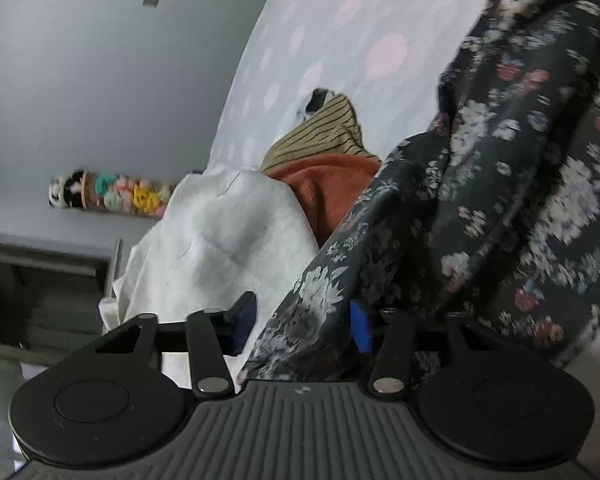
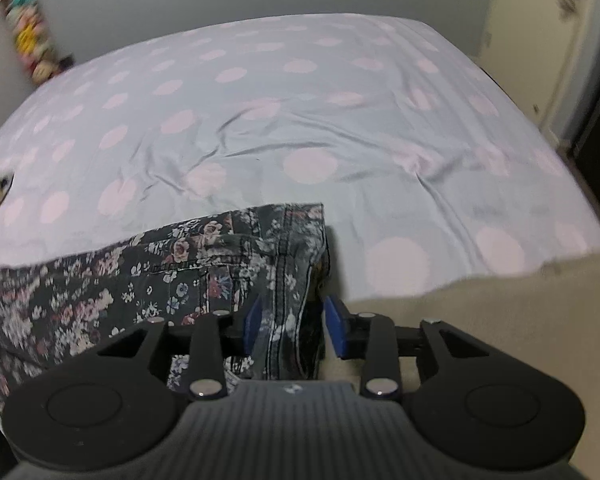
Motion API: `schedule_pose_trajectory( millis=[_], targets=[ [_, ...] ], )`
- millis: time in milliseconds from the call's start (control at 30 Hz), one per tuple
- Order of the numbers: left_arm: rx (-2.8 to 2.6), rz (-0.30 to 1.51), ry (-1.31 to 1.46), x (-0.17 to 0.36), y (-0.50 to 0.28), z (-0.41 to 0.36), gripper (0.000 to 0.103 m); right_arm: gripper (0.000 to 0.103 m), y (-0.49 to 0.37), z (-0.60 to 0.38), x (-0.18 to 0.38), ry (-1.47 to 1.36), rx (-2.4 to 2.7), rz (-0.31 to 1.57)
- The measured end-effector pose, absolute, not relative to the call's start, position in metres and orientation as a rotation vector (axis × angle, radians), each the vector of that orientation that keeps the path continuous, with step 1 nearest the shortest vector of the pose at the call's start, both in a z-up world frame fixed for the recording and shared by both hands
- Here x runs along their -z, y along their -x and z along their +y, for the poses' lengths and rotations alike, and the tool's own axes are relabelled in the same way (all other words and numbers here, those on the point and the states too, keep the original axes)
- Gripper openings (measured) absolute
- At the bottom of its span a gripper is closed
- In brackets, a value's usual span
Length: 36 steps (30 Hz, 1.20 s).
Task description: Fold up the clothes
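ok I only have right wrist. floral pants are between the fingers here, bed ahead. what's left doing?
Observer: The left gripper has the same floral pants between its fingers, and the fabric rises up and to the right from it.
Operator: other clothes near it?
Observer: Yes, a pile just past the left gripper: a white garment, an orange one behind it, and a tan striped one further back.
Operator: all on the bed?
Observer: The striped and orange ones lie on the dotted sheet; the white one hangs off its edge.
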<state>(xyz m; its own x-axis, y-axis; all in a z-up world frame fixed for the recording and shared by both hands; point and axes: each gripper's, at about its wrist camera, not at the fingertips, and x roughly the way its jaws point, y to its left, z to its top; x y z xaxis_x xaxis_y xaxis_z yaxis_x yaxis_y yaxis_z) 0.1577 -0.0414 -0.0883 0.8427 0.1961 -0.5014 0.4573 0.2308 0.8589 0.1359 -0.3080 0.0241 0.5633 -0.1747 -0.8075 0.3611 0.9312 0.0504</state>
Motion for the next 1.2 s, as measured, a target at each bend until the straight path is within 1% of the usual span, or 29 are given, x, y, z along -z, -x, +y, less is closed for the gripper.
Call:
schedule_pose_trajectory(
  millis=[33,133,167,267,367,500,533,600,633,667,700,733,767,867,1000,1200],
  targets=[
    [0.187,0.598,-1.333,0.087,-0.162,-0.042,0.019,0.044,-0.14,-0.309,-0.026,-0.201,0.3,0.926],
    [0.168,0.629,-1.296,0.082,-0.17,-0.039,0.006,0.049,-0.158,-0.309,-0.032,-0.115,0.234,0.95],
    [0.162,0.639,-1.284,0.08,-0.172,-0.038,0.006,0.053,-0.164,-0.307,-0.034,-0.068,0.2,0.961],
    [0.143,0.669,-1.248,0.075,-0.179,-0.035,0.003,0.061,-0.186,-0.295,-0.033,0.104,0.062,1.016],
    [0.124,0.699,-1.211,0.07,-0.186,-0.032,0.003,0.061,-0.209,-0.282,-0.029,0.28,-0.083,1.073],
    [0.099,0.738,-1.161,0.063,-0.196,-0.028,0.001,0.061,-0.239,-0.269,-0.005,0.421,-0.205,1.177],
    [0.092,0.747,-1.149,0.062,-0.199,-0.027,0.001,0.059,-0.246,-0.266,0.001,0.456,-0.236,1.202],
    [0.084,0.757,-1.132,0.059,-0.199,-0.026,0.001,0.053,-0.251,-0.264,0.007,0.491,-0.254,1.23],
    [0.08,0.76,-1.122,0.058,-0.2,-0.025,0.001,0.047,-0.252,-0.264,0.009,0.498,-0.25,1.238],
    [0.077,0.764,-1.107,0.056,-0.202,-0.024,0.001,0.037,-0.252,-0.263,0.011,0.505,-0.246,1.246],
    [0.07,0.769,-1.085,0.053,-0.204,-0.022,0.001,0.029,-0.252,-0.263,0.012,0.512,-0.243,1.254],
    [0.061,0.776,-1.061,0.049,-0.207,-0.019,0.001,0.012,-0.252,-0.263,0.014,0.519,-0.239,1.261],
    [0.051,0.782,-1.035,0.046,-0.211,-0.016,0.001,0.007,-0.252,-0.263,0.016,0.526,-0.235,1.269],
    [0.012,0.795,-0.956,0.032,-0.223,-0.007,0.001,0.006,-0.252,-0.262,0.019,0.543,-0.217,1.284],
    [-0.046,0.772,-0.855,0.004,-0.24,0.003,0.001,0.006,-0.247,-0.265,-0.015,0.514,-0.111,1.19],
    [-0.095,0.648,-0.68,-0.06,-0.251,0.015,0.001,0.006,-0.239,-0.269,-0.066,0.467,0.047,1.041]
  ],
)
